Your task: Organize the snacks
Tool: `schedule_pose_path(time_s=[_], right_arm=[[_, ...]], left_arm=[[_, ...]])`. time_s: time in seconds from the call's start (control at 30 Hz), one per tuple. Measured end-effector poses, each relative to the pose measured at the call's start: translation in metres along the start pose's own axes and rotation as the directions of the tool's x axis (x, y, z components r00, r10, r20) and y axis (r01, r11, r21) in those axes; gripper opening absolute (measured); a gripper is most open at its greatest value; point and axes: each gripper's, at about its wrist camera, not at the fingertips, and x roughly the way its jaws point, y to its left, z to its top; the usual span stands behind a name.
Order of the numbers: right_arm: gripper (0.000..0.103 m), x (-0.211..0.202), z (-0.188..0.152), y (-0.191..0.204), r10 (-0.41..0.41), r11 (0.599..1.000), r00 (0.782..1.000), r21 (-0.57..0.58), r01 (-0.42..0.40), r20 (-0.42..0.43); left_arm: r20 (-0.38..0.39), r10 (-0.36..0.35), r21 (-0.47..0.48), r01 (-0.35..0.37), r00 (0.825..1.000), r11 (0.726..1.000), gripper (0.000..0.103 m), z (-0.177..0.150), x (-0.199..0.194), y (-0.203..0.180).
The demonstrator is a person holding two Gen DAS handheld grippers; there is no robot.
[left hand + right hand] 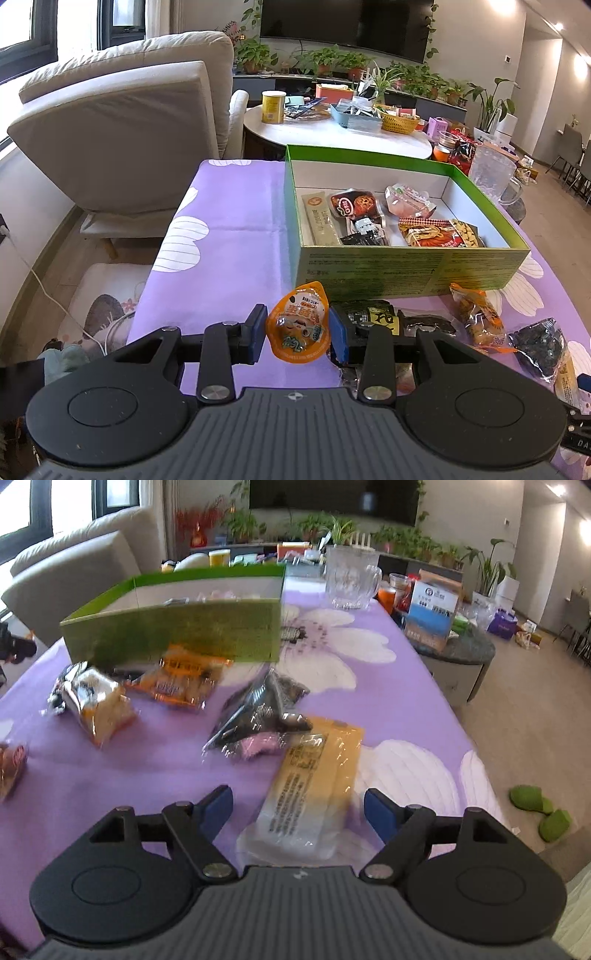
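Snacks partly sorted: several packets already inside green box point(406, 266) at counter's far side, among them a tan stick packet point(320, 220), a red pouch point(352, 204), a pink bag point(408, 201) and a peanut packet point(439, 233). Still loose on purple counter point(229, 236) along near edge: an orange packet point(480, 317), a dark packet point(539, 343), a black packet point(373, 314), a silver-and-orange packet point(96, 701), plus a long yellow packet point(314, 775). Left gripper point(298, 328) nearly closed, pinching an orange jelly pouch point(300, 321) just short of box's near wall, apparently bound for box. Right gripper point(298, 808) spread wide, holding nothing, straddling near end of long yellow packet, pads clear of it. Roughly halfway by packet count.
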Motion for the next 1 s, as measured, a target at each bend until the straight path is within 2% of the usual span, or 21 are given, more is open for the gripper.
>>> schedule_pose_path(time_s=[0.03, 0.07, 0.1, 0.13, 0.23, 0.33, 0.43, 0.57, 0.77, 0.87, 1.0], right_arm=[[0.064, -0.001, 0.002, -0.001, 0.002, 1.000, 1.000, -0.005, -0.002, -0.002], [0.055, -0.002, 0.005, -0.002, -0.009, 1.000, 1.000, -0.008, 0.009, -0.007], [0.047, -0.002, 0.009, -0.005, -0.028, 1.000, 0.999, -0.012, 0.027, -0.016], [0.045, -0.003, 0.012, -0.009, -0.060, 0.998, 0.998, -0.011, 0.060, -0.015], [0.045, -0.013, 0.017, -0.019, -0.156, 0.988, 0.987, 0.008, 0.156, 0.032], [0.045, -0.028, 0.027, -0.031, -0.176, 0.984, 0.979, 0.056, 0.171, 0.105], [0.045, -0.039, 0.038, -0.031, -0.154, 0.987, 0.972, 0.079, 0.142, 0.179], [0.045, -0.044, 0.056, -0.020, -0.097, 0.995, 0.962, 0.051, 0.086, 0.256], [0.045, -0.036, 0.088, -0.002, -0.003, 1.000, 0.950, 0.004, 0.001, 0.313], [0.045, -0.029, 0.105, 0.005, 0.039, 0.999, 0.939, -0.017, -0.035, 0.342], [0.045, -0.014, 0.123, 0.012, 0.069, 0.998, 0.936, -0.034, -0.061, 0.344]], left_arm=[[0.000, -0.002, 0.002, 0.002, 1.000, 1.000, 0.034, 0.000, 0.000, -0.001], [0.000, -0.004, 0.003, 0.004, 1.000, 1.000, 0.034, 0.000, 0.000, -0.001], [0.002, -0.007, 0.003, 0.007, 1.000, 1.000, 0.034, -0.001, -0.001, -0.002], [0.005, -0.010, 0.004, 0.010, 1.000, 1.000, 0.034, -0.001, -0.002, -0.002], [0.011, -0.010, 0.002, 0.010, 1.000, 1.000, 0.034, 0.001, -0.003, -0.002], [0.015, -0.015, -0.001, 0.015, 1.000, 1.000, 0.034, 0.003, -0.002, -0.003], [0.028, -0.023, 0.002, 0.023, 0.999, 1.000, 0.034, 0.008, -0.004, -0.006], [0.072, -0.038, 0.010, 0.038, 0.997, 0.999, 0.034, 0.019, -0.014, -0.010], [0.124, -0.059, 0.027, 0.056, 0.991, 0.998, 0.034, 0.044, -0.015, -0.020], [0.128, -0.065, 0.036, 0.061, 0.990, 0.997, 0.034, 0.056, -0.008, -0.027], [0.130, -0.085, 0.064, 0.077, 0.988, 0.995, 0.034, 0.067, 0.005, -0.038]])
